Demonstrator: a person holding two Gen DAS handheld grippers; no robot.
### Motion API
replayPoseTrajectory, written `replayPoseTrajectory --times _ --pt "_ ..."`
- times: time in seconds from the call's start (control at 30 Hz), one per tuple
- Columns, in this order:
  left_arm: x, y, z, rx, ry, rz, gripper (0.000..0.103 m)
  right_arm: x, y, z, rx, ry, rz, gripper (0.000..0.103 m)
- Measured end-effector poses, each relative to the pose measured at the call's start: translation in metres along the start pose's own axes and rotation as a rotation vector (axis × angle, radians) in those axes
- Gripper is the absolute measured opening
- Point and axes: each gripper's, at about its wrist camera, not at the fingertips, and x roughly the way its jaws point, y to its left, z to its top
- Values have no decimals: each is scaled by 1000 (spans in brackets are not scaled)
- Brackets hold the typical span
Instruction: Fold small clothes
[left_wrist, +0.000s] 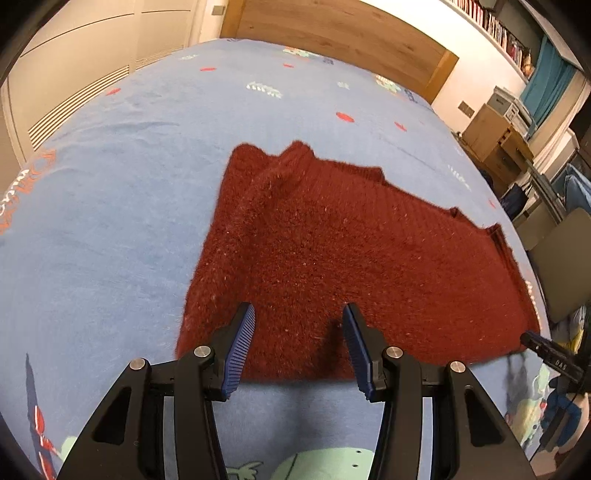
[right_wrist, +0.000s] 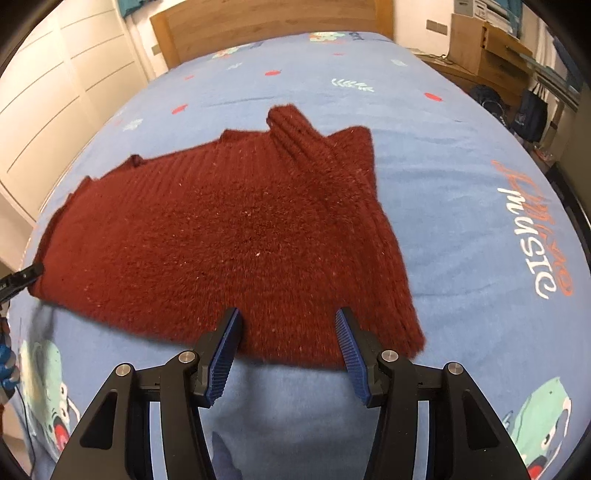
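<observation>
"MUSIC" lettering (right_wrist: 532, 236) only beside right-view sweater (right_wrist: 229, 229)

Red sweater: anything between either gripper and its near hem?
Nothing visible. The red sweater lies flat on the blue bedsheet; the left gripper and right gripper hang open over its near hem, with no other object between.
</observation>
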Motion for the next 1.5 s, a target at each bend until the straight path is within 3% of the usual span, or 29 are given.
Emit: replayPoseTrajectory --times 0.3,0.4,0.63,1.13,1.5 --pt "-19 19 -12 -136 -20 -45 44 -28 -2 -10 53 -57 36 54" --pt "-19 25 -23 -212 -16 -86 50 -34 -4 -17 79 -67 57 54" --pt "-1 48 -39 -407 -6 -184 52 -50 -2 -32 110 -91 91 54" --pt "36 72 0 -617 -97 -360 64 -61 -8 -50 152 -103 90 55" --pt "56 79 23 -676 -120 -379 67 -66 -8 -50 158 -116 90 55"
